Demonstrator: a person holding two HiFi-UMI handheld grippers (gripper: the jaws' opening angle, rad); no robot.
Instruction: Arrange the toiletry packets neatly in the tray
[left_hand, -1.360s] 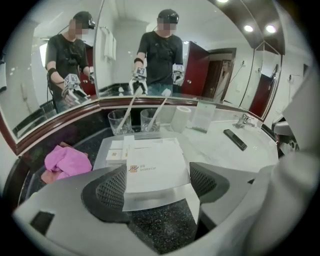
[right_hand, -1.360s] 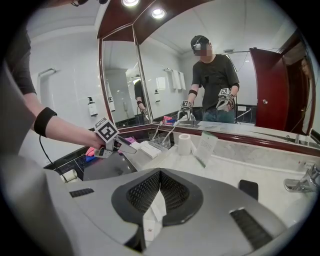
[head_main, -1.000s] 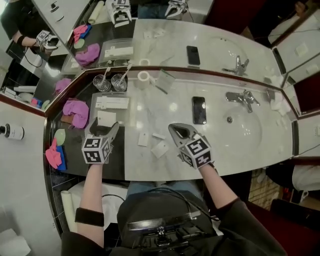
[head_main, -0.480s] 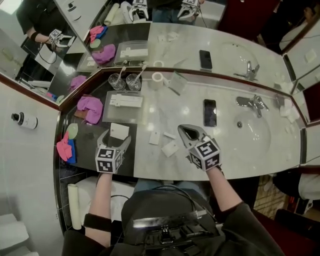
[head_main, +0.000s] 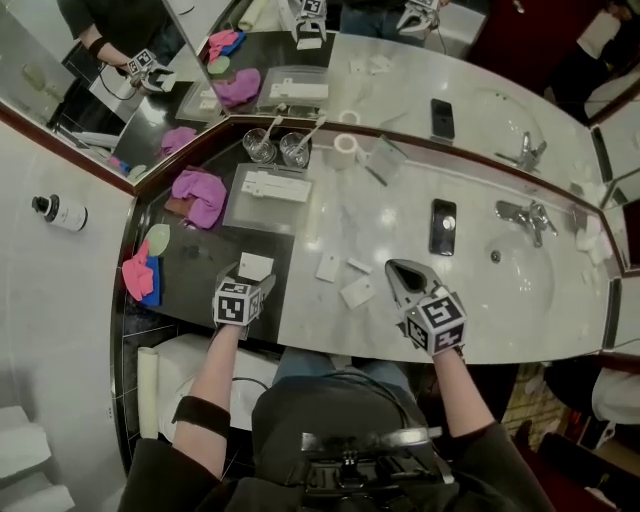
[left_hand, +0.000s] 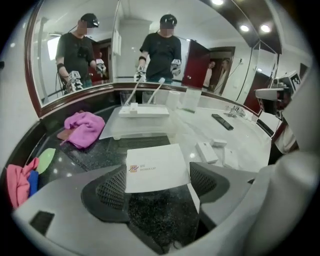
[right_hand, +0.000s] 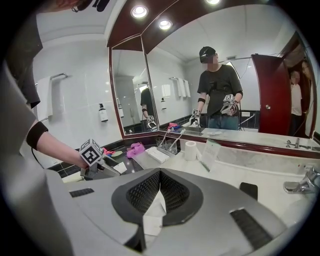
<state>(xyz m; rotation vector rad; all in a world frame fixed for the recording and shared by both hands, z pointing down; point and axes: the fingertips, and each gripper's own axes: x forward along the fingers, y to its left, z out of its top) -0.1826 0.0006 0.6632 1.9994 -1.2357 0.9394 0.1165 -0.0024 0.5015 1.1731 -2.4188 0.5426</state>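
Only the left gripper view shows print on packet (left_hand: 155, 164) inside open left tool (left_hand: 159, 181).

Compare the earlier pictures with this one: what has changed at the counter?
The left gripper dropped toward the dark counter, and its open fingers now straddle the white shower cap packet, not yet gripping it. The right gripper stayed shut over the marble; small packets, tray and pink cloth unmoved.

Counter (head_main: 400, 215) bears tray (head_main: 245, 214), phone (head_main: 441, 227), loose packets (head_main: 356, 292).
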